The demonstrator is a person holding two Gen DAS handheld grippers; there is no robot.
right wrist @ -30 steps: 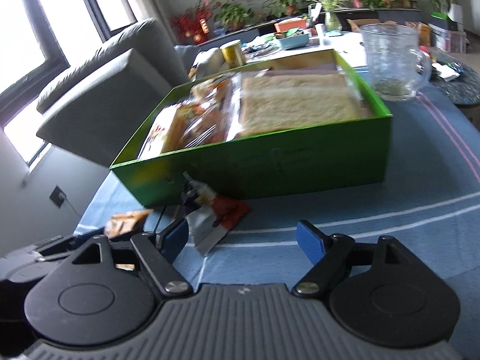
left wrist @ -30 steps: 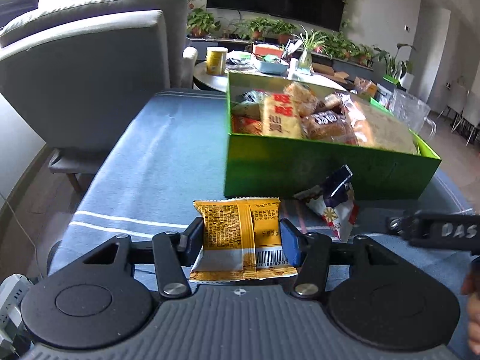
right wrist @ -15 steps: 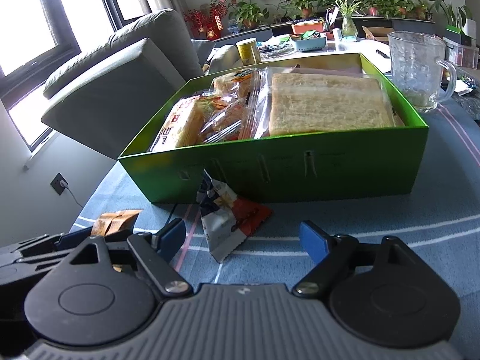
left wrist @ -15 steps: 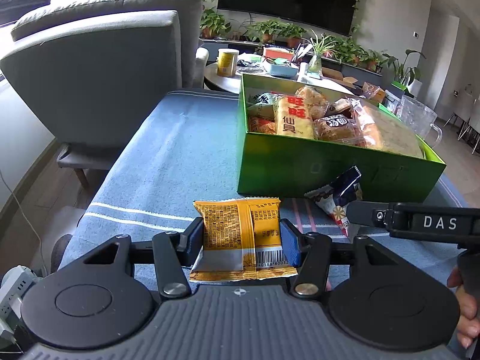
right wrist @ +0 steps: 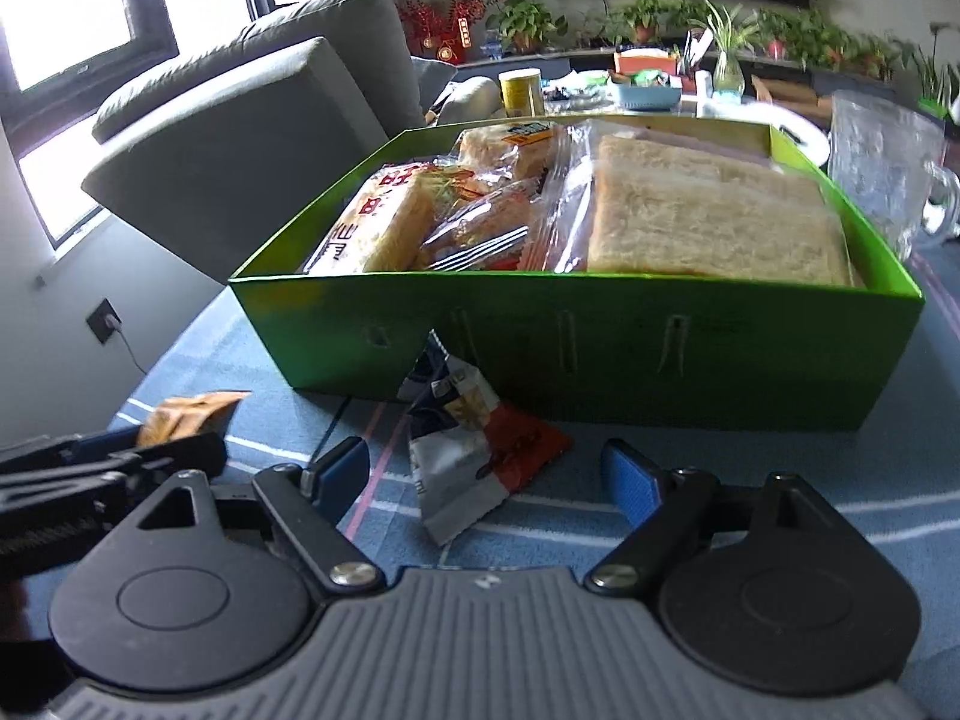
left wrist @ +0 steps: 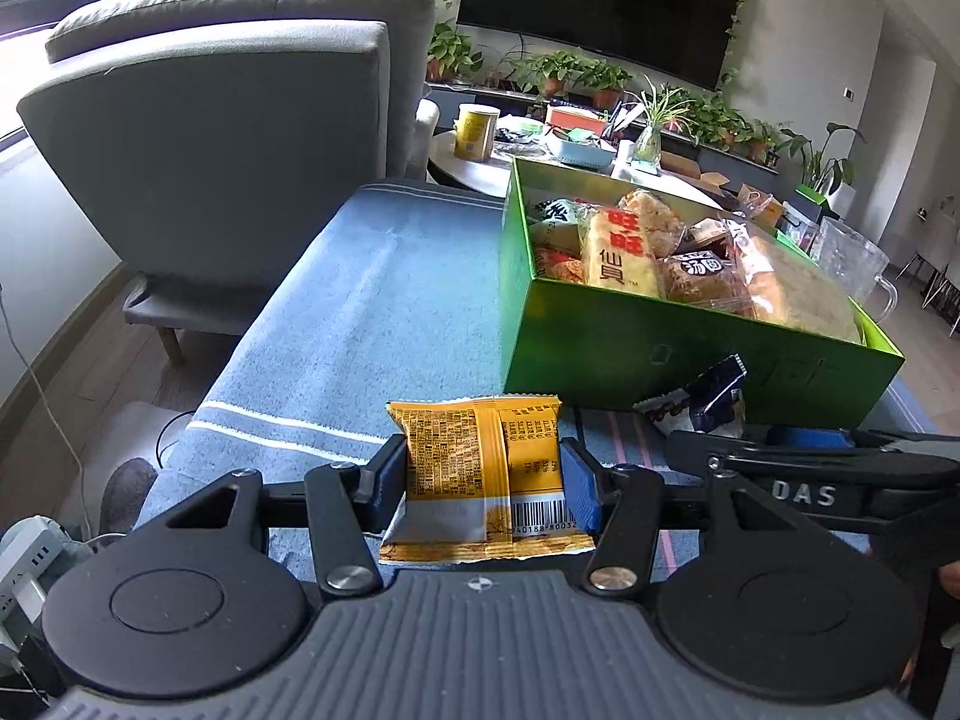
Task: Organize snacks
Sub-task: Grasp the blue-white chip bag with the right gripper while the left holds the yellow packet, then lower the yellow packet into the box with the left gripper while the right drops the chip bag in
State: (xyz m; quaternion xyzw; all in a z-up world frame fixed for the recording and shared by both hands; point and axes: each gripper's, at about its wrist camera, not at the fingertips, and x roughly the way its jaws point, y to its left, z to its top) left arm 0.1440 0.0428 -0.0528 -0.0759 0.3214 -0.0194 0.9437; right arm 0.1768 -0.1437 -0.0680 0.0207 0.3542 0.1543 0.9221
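- Two grippers: the left gripper [left wrist: 483, 477] clamps an orange snack packet [left wrist: 480, 468] between its pads.
- The right gripper [right wrist: 489, 477] stands wide, unclosed, around a red-and-white packet [right wrist: 474, 456] lying on the blue cloth [left wrist: 372, 312].
- Just beyond, a full green box [right wrist: 600, 354].

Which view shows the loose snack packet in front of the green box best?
The right wrist view: the packet lies whole on the cloth, ahead of the open right tool. The left wrist view shows only its top, with that tool hiding the rest.
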